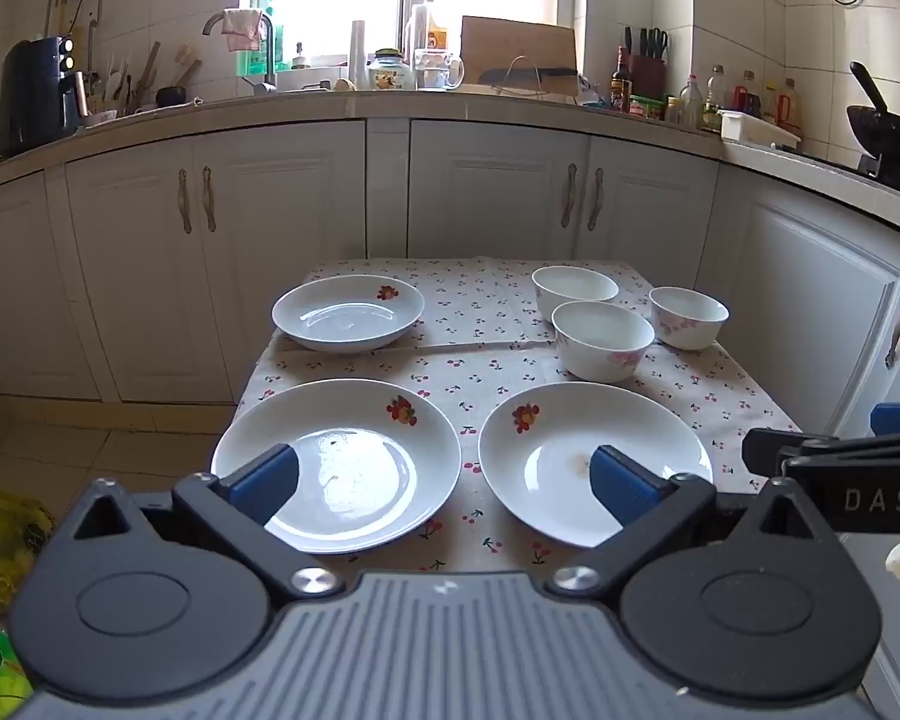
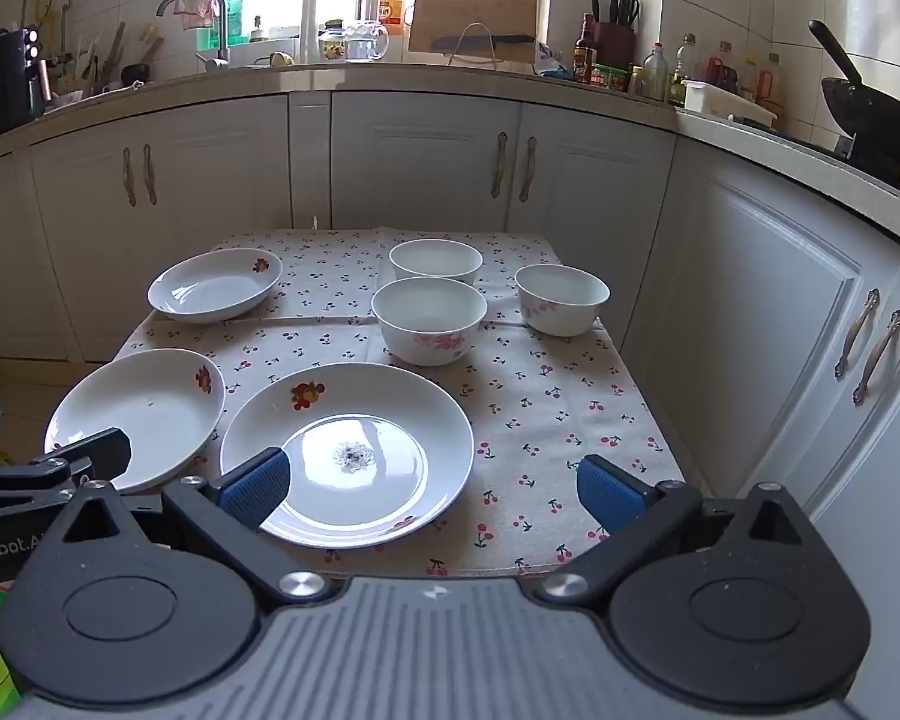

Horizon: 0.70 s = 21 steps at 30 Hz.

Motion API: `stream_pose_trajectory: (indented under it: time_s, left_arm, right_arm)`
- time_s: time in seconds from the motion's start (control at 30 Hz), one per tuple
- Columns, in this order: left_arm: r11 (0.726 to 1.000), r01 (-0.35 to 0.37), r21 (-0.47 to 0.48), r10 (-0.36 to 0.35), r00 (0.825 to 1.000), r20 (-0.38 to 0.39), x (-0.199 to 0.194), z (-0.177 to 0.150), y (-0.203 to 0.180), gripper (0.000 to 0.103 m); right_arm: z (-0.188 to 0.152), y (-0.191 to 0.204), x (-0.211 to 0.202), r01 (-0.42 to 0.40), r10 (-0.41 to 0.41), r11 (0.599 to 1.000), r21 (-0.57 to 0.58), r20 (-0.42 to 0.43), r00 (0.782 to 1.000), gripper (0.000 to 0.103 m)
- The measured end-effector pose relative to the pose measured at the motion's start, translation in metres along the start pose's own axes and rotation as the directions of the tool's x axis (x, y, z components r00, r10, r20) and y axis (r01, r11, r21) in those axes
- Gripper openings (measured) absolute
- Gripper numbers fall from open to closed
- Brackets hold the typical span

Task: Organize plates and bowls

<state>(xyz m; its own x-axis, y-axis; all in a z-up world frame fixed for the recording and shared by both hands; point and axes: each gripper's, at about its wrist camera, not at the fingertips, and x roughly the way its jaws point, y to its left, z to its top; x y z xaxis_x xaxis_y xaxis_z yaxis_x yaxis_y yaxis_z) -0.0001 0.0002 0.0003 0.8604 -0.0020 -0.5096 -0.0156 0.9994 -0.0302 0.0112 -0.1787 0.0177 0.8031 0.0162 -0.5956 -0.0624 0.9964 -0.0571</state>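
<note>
Three white plates with a fruit print lie on the cherry-print tablecloth point(image 1: 468, 372): one at the far left point(image 1: 348, 312), one near left point(image 1: 342, 420), one near right point(image 1: 570, 438). Three white bowls with pink flowers stand at the far right: a back one point(image 1: 575, 288), a front one point(image 1: 603, 336) and a right one point(image 1: 688, 315). My left gripper point(image 1: 444, 480) is open above the gap between the two near plates, holding nothing. My right gripper point(image 2: 431, 489) is open over the right rim of the near right plate point(image 2: 348, 408), also holding nothing.
White kitchen cabinets point(image 1: 486, 192) close off the space behind and to the right of the table. The counter point(image 1: 330, 105) holds bottles, jars and a black wok point(image 1: 888, 132). Yellow and green bags point(image 1: 0, 540) lie on the floor at the left.
</note>
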Motion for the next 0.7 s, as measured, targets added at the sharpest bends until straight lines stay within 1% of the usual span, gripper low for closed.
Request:
stream_pose_trajectory:
  time_s: [0.3, 0.37, 0.4, 0.7]
  left_arm:
    - [1.0, -0.001, -0.001, 0.001, 1.0, 0.005, -0.0009, 0.0, 0.0012, 0.102]
    - [1.0, 0.0, -0.002, 0.0, 1.0, 0.006, -0.0013, 0.0001, 0.0013, 0.102]
    - [1.0, 0.001, -0.001, -0.001, 1.0, 0.007, -0.0027, 0.0005, 0.0009, 0.102]
    - [1.0, 0.004, -0.002, -0.004, 1.0, 0.01, -0.0028, 0.0002, -0.0011, 0.102]
  right_arm:
    - [-0.0006, 0.0008, -0.0001, -0.001, 0.001, 1.0, -0.005, 0.001, 1.0, 0.103]
    - [-0.0002, 0.0046, 0.0061, -0.001, 0.001, 1.0, -0.007, 0.003, 1.0, 0.103]
    - [0.0012, 0.0007, -0.0006, 0.002, -0.002, 1.0, -0.003, 0.005, 1.0, 0.103]
    - [-0.002, 0.0025, -0.0013, 0.011, -0.011, 1.0, -0.003, 0.014, 1.0, 0.103]
